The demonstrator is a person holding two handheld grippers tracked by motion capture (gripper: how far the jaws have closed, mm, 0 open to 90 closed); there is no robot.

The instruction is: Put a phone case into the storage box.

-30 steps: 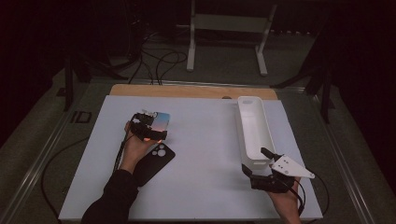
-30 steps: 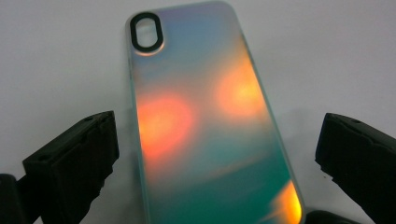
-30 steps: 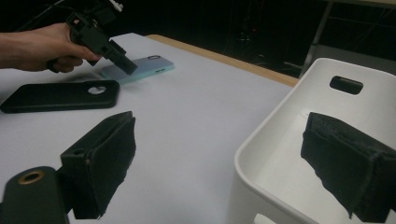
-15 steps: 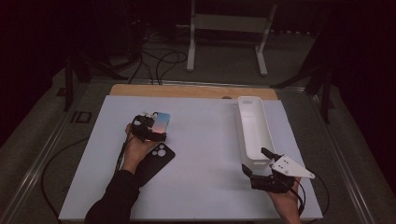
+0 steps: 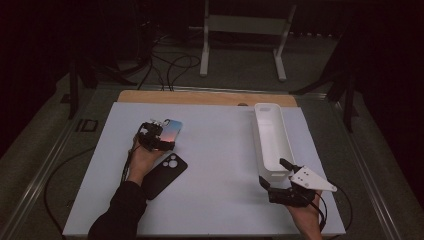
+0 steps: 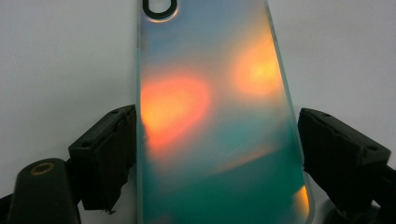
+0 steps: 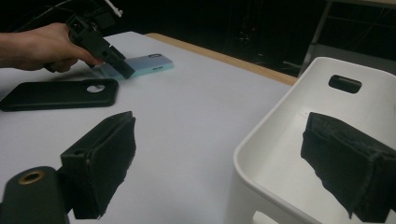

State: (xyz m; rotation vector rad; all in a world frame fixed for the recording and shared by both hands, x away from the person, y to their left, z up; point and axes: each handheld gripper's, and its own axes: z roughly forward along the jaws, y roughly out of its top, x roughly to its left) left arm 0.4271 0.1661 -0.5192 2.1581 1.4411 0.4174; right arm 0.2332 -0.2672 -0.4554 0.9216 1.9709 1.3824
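An iridescent phone case [image 6: 210, 116] lies flat on the white table top [image 5: 220, 165], left of centre. My left gripper [image 5: 159, 137] is set over the case's near end, one jaw on each long edge, shut on it. In the right gripper view the same case [image 7: 149, 64] shows as a pale teal slab under the left gripper [image 7: 105, 51]. A black phone case [image 5: 167, 170] lies just in front of it, beside the hand. My right gripper [image 5: 272, 171] stands open at the near end of a long white bin [image 5: 272, 140], one jaw over the bin's inside and one outside it.
The bin [image 7: 280, 154] is empty and has a handle slot in its far wall. A wooden strip [image 5: 205, 97] edges the far side of the table. Cables and a white stand [image 5: 240, 30] sit on the dark floor beyond.
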